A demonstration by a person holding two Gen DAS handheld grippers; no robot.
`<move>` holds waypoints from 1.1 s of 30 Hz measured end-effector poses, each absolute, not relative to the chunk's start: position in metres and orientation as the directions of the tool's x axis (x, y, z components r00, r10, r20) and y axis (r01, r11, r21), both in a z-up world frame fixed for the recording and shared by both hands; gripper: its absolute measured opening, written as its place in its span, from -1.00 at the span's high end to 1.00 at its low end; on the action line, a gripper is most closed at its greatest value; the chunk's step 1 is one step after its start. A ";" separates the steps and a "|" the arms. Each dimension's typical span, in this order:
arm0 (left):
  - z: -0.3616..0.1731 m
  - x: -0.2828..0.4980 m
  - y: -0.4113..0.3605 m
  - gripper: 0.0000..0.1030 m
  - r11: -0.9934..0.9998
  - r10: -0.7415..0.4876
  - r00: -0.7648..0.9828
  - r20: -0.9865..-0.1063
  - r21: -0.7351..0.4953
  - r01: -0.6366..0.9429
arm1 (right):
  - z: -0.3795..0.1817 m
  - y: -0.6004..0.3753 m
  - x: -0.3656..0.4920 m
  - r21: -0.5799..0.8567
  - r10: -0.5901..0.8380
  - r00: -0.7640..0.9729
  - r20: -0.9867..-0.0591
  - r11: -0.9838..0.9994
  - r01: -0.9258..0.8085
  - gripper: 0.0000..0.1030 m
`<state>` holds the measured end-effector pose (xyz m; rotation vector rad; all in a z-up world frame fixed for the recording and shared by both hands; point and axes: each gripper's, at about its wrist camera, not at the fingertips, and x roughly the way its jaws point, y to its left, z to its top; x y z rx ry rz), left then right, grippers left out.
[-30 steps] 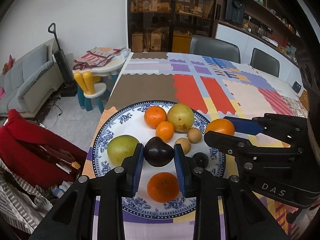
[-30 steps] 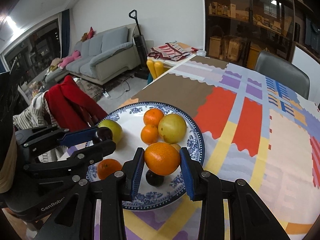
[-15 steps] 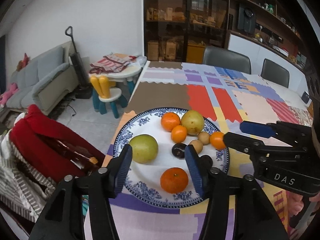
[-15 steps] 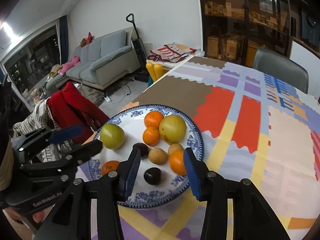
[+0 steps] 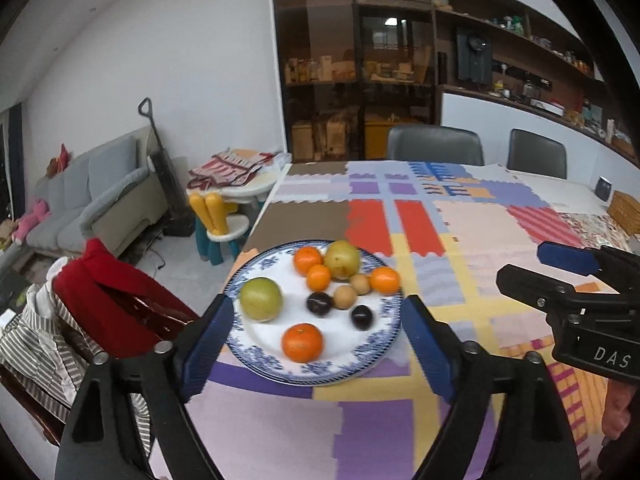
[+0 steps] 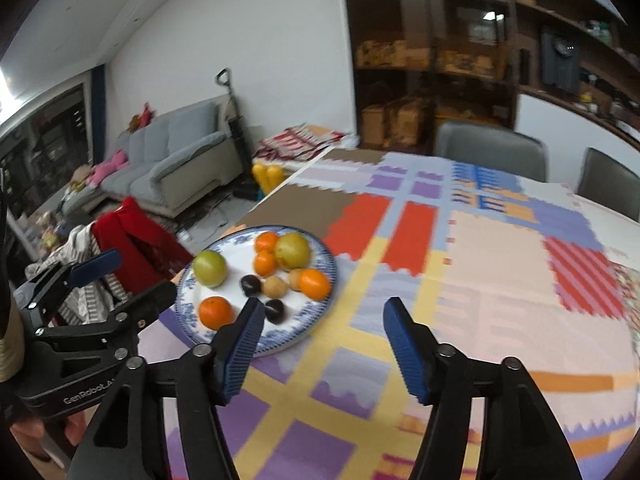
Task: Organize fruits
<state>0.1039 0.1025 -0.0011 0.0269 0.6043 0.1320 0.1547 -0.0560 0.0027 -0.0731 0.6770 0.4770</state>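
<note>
We hold both grippers above the worktop (image 5: pixel 460 280), each with its fingers spread wide and holding nothing: the left gripper (image 5: pixel 316 340) frames the plate (image 5: pixel 256 364), the right gripper (image 6: pixel 324 344) hangs over bare cloth at about 4 o'clock of it. All the fruit lies on that plate: a green fruit (image 5: pixel 261 299) at 9 o'clock, an orange (image 5: pixel 302 342) at 6, two dark plums (image 5: pixel 319 303) (image 5: pixel 362 317) near the middle, two small brown fruits (image 5: pixel 345 297) beside them, and a cluster of oranges (image 5: pixel 307 260) round a second green fruit (image 5: pixel 342 259) at 12 to 1 o'clock.

What worries us is rolling. The fruits sit close, some touching, so a finger pushed in for one could nudge its neighbour (the orange (image 5: pixel 385 280) at 2 o'clock rests right at the rim). The plate itself lies at the worktop's left edge, with a draped chair (image 5: pixel 116 300) and floor just beyond; anything knocked toward 9 o'clock is likely lost.

Open room lies toward 3 o'clock, where the patterned cloth runs on bare. The two grippers are near each other, so crossing paths risks a clash.
</note>
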 end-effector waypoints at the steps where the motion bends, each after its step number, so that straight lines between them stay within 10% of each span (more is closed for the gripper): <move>1: 0.001 0.099 0.096 -0.78 0.991 0.131 0.819 -0.559 0.068 -0.112 | 0.004 -0.061 0.151 0.081 0.388 0.686 -0.615 0.897 -0.435 -0.30; 33: 0.025 0.016 0.016 -0.99 0.998 0.005 0.881 -0.473 0.058 0.026 | 0.018 -0.172 0.027 0.043 0.187 0.825 -0.533 0.980 -0.194 -0.58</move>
